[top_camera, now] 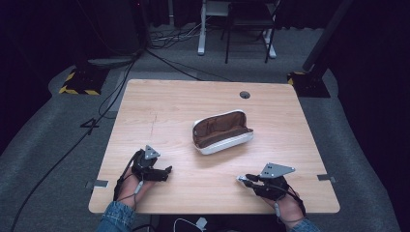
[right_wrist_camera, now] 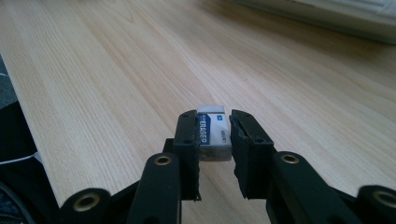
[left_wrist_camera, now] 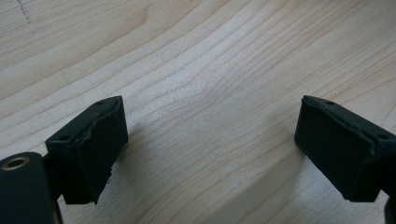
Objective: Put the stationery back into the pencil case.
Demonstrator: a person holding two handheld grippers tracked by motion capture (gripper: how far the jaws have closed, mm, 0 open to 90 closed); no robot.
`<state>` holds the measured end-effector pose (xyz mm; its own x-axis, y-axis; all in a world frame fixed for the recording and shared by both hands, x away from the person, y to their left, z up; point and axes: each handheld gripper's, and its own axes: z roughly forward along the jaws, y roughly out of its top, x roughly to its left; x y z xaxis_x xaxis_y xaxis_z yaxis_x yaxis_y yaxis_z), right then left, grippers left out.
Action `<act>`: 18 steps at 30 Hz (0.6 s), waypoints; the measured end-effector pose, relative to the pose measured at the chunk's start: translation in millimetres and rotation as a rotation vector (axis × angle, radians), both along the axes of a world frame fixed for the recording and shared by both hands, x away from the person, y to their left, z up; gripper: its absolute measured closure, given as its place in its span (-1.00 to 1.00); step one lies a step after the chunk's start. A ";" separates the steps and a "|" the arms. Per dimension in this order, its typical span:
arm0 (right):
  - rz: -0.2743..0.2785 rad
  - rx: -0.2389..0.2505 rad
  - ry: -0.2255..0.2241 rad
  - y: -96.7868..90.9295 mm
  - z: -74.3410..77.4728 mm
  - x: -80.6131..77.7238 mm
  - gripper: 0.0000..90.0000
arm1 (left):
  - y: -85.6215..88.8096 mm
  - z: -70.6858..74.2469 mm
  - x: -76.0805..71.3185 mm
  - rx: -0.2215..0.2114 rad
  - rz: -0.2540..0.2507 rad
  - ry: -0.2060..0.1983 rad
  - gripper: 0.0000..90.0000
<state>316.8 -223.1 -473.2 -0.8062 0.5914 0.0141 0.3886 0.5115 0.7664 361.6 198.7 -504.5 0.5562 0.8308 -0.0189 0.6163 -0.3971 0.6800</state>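
**Eraser pinched in the right tongs, pouch waiting ahead**

The right tongs (right_wrist_camera: 213, 135) are clenched on a small white eraser (right_wrist_camera: 214, 133) with a blue paper sleeve, the pads pressing its two long sides while its far end pokes out just past the tips. An eraser like this should be light and slightly rubbery, so it ought to grip well and give a little under pressure; the paper sleeve is probably the slicker part, and squeezing across the narrow width, as now, looks like a sound hold. It sits near the tips rather than deep between the pads, so a sharp swing might twist it loose.

In the high view the right tongs (top_camera: 243, 179) hover low over the wooden surface (top_camera: 164, 106), and the open white pouch (top_camera: 221, 131) with its brown lining lies ahead of them and off to their left, well apart.

The left tongs (left_wrist_camera: 210, 140) are released, jaws standing wide over bare wood with nothing between them; in the high view they (top_camera: 167, 170) sit well apart from both the pouch and the eraser.
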 end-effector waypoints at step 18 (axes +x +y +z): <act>-0.036 0.097 -0.067 -8.3 36.2 8.8 0.63 | -0.1 0.0 0.2 0.001 0.000 -0.001 -0.78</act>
<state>325.7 -231.5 -437.0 -0.7858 0.6182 0.0194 0.3515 0.4205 0.8365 361.7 198.7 -504.5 0.5562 0.8309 -0.0178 0.6157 -0.3975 0.6804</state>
